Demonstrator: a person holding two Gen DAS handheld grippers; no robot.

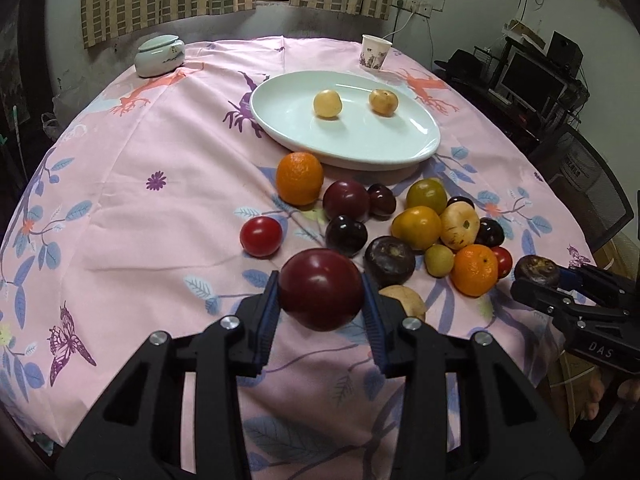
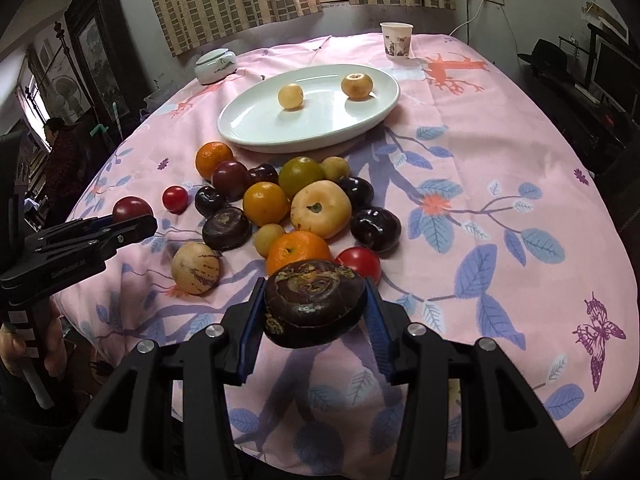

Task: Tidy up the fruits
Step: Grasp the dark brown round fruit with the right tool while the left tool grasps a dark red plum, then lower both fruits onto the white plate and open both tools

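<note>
My left gripper [image 1: 320, 308] is shut on a dark red plum [image 1: 320, 288], lifted off the cloth; it shows at the left in the right wrist view as the left gripper [image 2: 132, 220] with the plum [image 2: 132, 208]. My right gripper [image 2: 316, 316] is shut on a dark purple-brown fruit [image 2: 316, 304], seen at the right edge as the right gripper [image 1: 536, 280] and fruit [image 1: 536, 270]. A white oval plate [image 1: 400, 148] farther back holds two small yellow fruits [image 1: 327, 105]. Between plate and grippers lies a pile of several fruits [image 2: 276, 204]: oranges, plums, tomatoes, pale ones.
A pink flowered cloth [image 1: 140, 200] covers the round table. A lidded white jar [image 1: 159, 56] stands at the back left, a paper cup [image 1: 375, 53] at the back right. A person's hand [image 2: 24, 344] holds the left gripper's handle. A chair [image 1: 592, 184] is at the right.
</note>
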